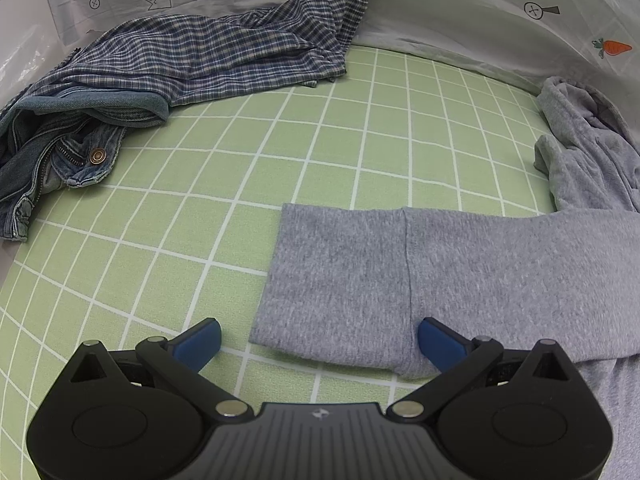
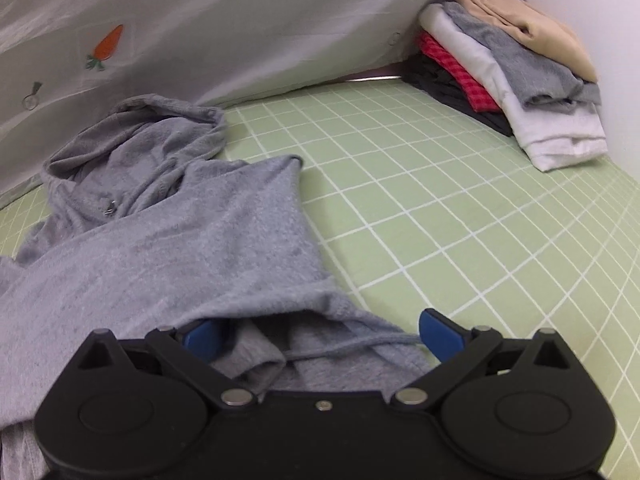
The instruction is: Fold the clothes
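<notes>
Blue pads tip the fingers of the left gripper, which stand wide apart over the lower edge of a grey hoodie; one pad is over bare cloth-covered surface, the other at the fabric's folded corner, and nothing is pinched between them. The right gripper also has its fingers spread wide, with a rumpled part of the same grey hoodie and a thin drawstring lying between them, ungripped as far as can be seen. The hoodie lies spread across a green sheet with a white grid, its hood bunched at the far side against a white draped cloth printed with carrots. Farther left, well apart from the hoodie, a blue plaid shirt lies crumpled, touching a pair of denim jeans with a brass button. In the far right corner sits a stack of folded clothes in tan, grey, white, red check and black.
</notes>
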`<state>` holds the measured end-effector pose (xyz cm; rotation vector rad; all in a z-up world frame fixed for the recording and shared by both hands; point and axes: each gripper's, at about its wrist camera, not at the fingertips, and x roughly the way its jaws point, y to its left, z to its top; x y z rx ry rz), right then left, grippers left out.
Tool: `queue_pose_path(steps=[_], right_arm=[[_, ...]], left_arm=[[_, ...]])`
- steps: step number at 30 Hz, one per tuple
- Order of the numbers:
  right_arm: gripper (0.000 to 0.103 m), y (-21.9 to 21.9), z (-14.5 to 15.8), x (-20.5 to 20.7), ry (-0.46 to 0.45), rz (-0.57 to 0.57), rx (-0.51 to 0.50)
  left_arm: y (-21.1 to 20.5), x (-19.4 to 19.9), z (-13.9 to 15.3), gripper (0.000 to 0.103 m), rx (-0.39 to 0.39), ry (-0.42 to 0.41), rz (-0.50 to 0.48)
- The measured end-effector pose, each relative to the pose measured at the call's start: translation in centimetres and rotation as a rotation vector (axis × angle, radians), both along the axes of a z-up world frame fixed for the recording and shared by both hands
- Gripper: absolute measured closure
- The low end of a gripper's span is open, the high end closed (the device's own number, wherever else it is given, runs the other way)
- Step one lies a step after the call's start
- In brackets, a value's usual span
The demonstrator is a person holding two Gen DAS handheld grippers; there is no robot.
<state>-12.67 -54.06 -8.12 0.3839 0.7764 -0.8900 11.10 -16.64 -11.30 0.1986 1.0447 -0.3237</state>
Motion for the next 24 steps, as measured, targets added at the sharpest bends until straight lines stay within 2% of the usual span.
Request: queue_pose_path(steps=[5, 7, 16, 21, 24], right_arm=[[0.0, 0.5, -0.5, 2.6, 0.048, 0.104, -0.032], [0.0, 0.1, -0.6, 3.3, 0.051, 0.108, -0.039], [0.0, -3.9, -1.6, 1.0, -0.064, -0.068, 0.084], [0.0, -3.1, -1.5, 0.4, -0.025, -0.06, 0.043], [0.0, -1.4, -0.6, 0.7, 0.051, 0.003, -0.065]], left_arm=[[0.0, 0.0, 0.0, 0.0, 0.0, 0.001, 0.0], [0.0, 0.0, 0.0, 0.0, 0.001, 0.002, -0.001], [0.0, 0.0, 0.0, 0.0, -0.001, 0.001, -0.003], [0.1, 0.0, 0.0, 0.0, -0.002, 0.0, -0.003], [0.1, 0.1, 0.1, 0.0, -0.002, 0.003, -0.003]])
